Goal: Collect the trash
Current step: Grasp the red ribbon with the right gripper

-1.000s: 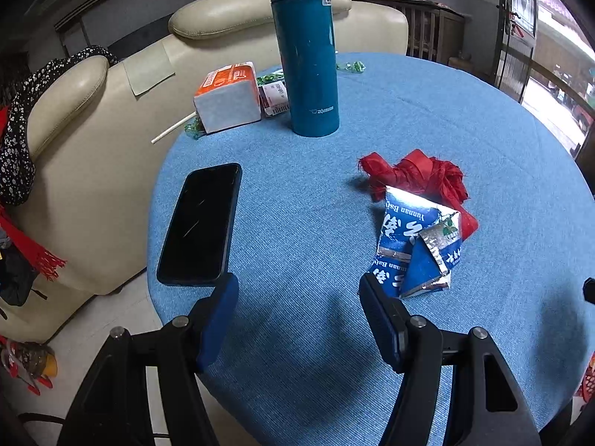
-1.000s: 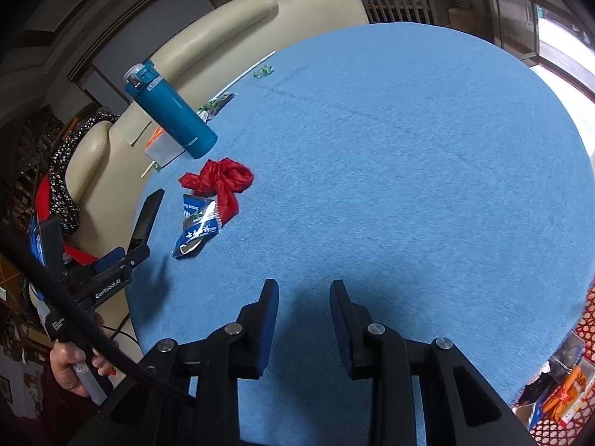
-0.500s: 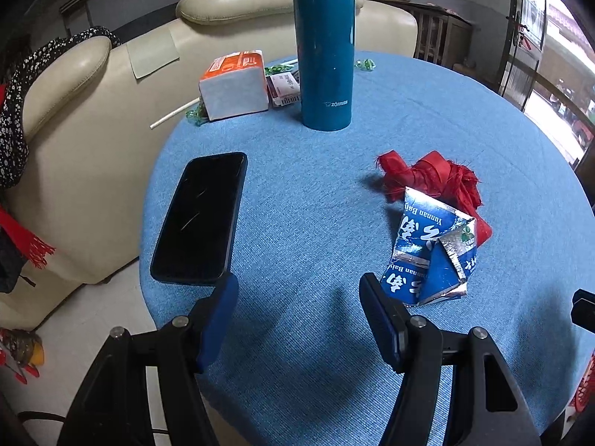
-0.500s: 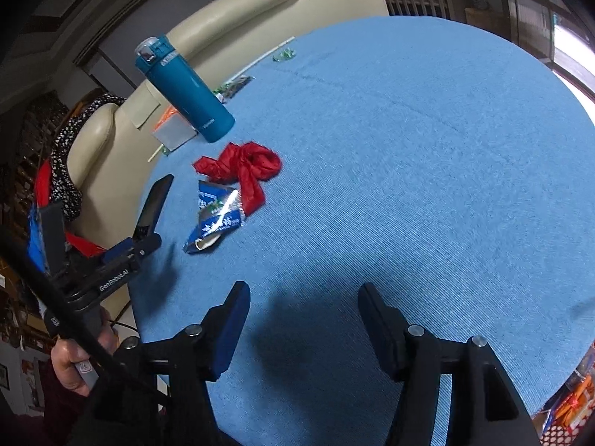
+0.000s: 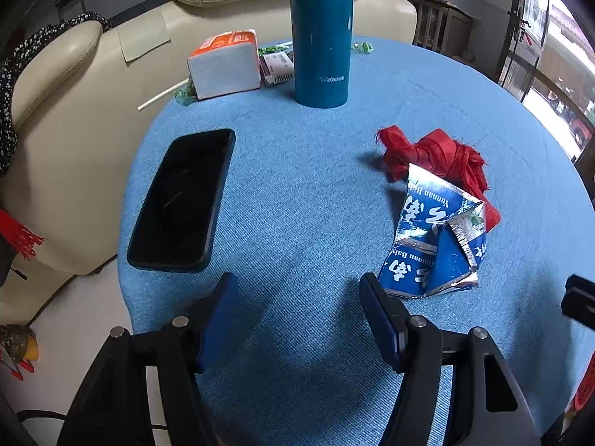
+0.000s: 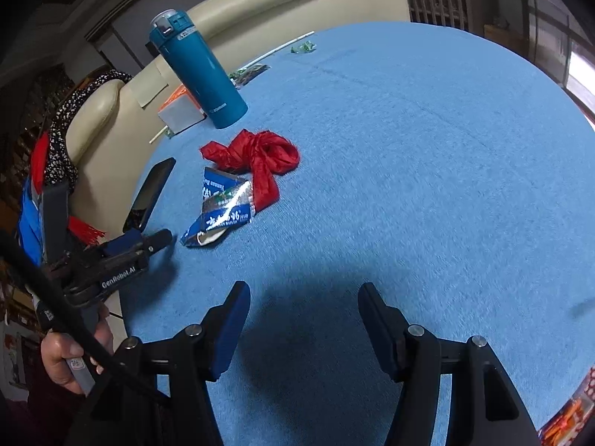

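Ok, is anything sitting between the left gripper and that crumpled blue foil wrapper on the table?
Nothing visible does. The left gripper hovers with its jaws open over bare blue tablecloth, and the crumpled blue wrapper lies just beyond its right-hand finger. The red ribbon sits behind the wrapper, the phone off to the other side.

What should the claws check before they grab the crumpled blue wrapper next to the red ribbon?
1. Left claw open with nothing in it: ok.
2. Right claw open with nothing in it: ok; its jaws have just been opening.
3. Crumpled blue wrapper between a claw's pads: not ok; it lies just beyond the left claw's right pad.
4. Wrapper free of the red ribbon: not ok; it overlaps the ribbon.
5. Phone out of the way: ok; it lies off to the left.
6. Teal bottle clear of the path: ok; it stands farther back.
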Motion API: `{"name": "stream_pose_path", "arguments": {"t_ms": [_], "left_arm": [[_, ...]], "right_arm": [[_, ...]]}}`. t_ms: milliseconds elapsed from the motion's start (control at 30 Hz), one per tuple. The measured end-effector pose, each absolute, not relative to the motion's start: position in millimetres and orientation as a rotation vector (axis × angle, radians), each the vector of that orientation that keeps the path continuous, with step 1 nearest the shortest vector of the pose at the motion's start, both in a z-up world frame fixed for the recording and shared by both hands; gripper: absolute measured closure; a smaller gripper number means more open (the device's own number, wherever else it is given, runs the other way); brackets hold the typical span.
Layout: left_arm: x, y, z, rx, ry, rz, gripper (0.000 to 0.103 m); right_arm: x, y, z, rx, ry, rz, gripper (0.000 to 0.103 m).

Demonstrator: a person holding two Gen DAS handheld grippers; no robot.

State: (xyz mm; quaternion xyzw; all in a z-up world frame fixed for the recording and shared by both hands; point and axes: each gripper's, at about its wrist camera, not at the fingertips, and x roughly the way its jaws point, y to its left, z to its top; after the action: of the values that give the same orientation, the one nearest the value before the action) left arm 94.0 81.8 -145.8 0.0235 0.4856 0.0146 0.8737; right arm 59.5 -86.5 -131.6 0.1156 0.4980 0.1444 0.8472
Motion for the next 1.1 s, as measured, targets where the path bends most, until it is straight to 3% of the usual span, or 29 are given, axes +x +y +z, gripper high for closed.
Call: {"name": "stream_pose_path", "arguments": {"t_ms": [267,567,933,1033,1100], "left_arm": [[99,84,-149,0.032,1.024,0.025,0.034],[100,86,-150,0.036,1.007,-0.004,0.022],[101,88,-151,0.066,0.995,-0.057,0.018],[102,88,-151,0.071,1.0,-0.07,0.017],[103,88,-150,0.073,1.007,-0.077,0.017]], "right_arm": [[96,-80,-129,0.23,1.013,0.307,0.039],[145,-61,-123,0.18,0.981,0.332,0.04],[204,-18,-149,0.086,1.017,0.398,0.04],[208,-13,-152,0.073,1.023,0.423,0.048],[208,-10,-153,0.053,1.014,0.424,0.06]]}}
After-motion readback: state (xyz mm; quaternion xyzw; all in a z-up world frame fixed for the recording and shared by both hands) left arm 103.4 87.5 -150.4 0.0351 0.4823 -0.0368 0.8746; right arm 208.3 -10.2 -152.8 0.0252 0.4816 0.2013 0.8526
